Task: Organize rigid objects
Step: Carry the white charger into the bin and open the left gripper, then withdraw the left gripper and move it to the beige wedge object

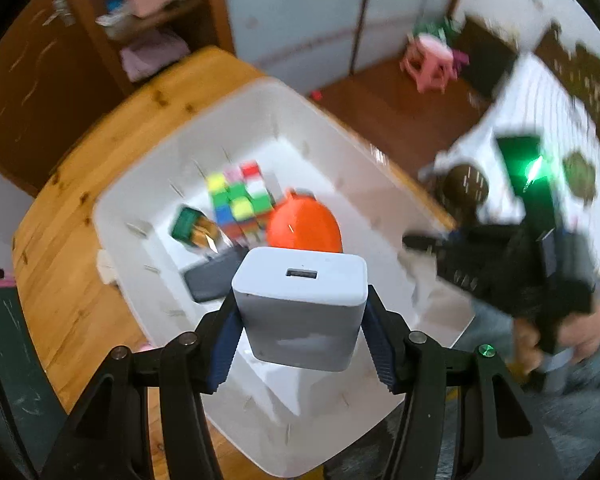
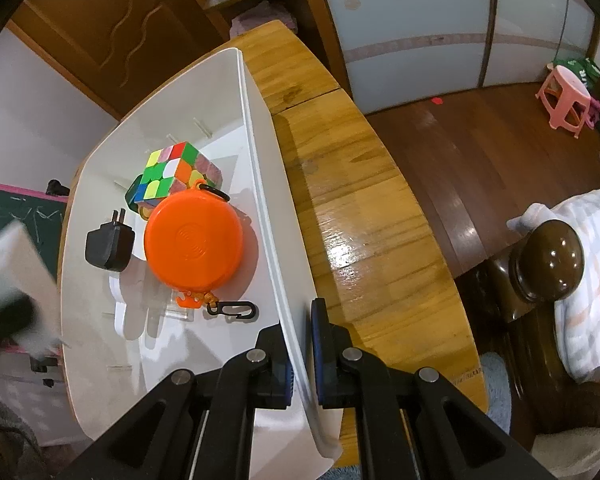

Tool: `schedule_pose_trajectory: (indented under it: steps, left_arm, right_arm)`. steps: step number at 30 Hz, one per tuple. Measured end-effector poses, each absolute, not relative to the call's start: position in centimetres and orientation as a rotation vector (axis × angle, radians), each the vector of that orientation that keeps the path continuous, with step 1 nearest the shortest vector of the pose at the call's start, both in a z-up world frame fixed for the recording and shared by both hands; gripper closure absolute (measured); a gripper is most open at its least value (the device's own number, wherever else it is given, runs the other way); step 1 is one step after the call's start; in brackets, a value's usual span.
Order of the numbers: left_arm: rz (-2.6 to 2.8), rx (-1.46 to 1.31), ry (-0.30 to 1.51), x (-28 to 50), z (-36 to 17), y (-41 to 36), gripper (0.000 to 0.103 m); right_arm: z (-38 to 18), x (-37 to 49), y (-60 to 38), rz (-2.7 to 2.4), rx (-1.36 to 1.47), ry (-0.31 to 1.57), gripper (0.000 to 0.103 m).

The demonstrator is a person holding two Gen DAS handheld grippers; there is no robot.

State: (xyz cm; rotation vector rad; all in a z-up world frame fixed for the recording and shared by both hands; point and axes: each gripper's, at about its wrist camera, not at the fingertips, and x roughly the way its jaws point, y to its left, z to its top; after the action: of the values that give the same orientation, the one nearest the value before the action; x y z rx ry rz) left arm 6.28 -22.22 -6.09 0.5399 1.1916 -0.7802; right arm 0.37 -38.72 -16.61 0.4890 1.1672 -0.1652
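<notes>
My left gripper (image 1: 300,312) is shut on a white USB charger block (image 1: 300,308) and holds it above the white plastic bin (image 1: 148,184). In the bin lie a colour cube (image 2: 172,172), an orange round case (image 2: 194,240) with a black clip (image 2: 232,310), and a black plug adapter (image 2: 108,246). My right gripper (image 2: 302,344) is shut on the bin's near right wall (image 2: 276,220). The white charger shows blurred at the left edge of the right wrist view (image 2: 8,264).
The bin stands on a round wooden table (image 2: 364,216). A pink stool (image 2: 566,98) stands on the wood floor at the back right. A bed with a dark wooden post (image 2: 546,260) is to the right. A chalkboard (image 2: 16,216) is at the left.
</notes>
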Motion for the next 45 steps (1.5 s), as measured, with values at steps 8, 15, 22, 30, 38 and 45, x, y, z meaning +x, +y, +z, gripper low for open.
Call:
schedule_pose_trajectory:
  steps: [8,15,22,30,38,45]
  left_arm:
    - [-0.77,0.67,1.319,4.8,-12.3,-24.4,0.043]
    - [-0.766,0.703,1.371,4.4,-14.7,-24.9,0.042]
    - [-0.797,0.668,1.363,4.2,-14.4,-25.2,0.027]
    - [-0.82,0.627,1.315,3.9,-12.5,-24.6,0.024]
    - [-0.795,0.534,1.25,5.8,-8.1,-20.2,0.024]
    - [-0.681,0.413,1.148,7.9,-2.4,-13.9,0.024]
  right_arm:
    - [-16.7,0.3,-38.6,-0.151,0.471,1.16,0.095]
    - [-16.7,0.3,-38.6,-0.151,0.467,1.158,0.095]
    - [-16.7,0.3,-38.5,-0.159,0.47,1.16,0.095]
    - [-16.7,0.4,-38.6,-0.168,0.477,1.165,0.095]
    - [-16.7,0.4,-38.5,-0.182,0.479,1.17,0.095]
    - [-16.6,0.6,-38.4,-0.196,0.474,1.177,0.096]
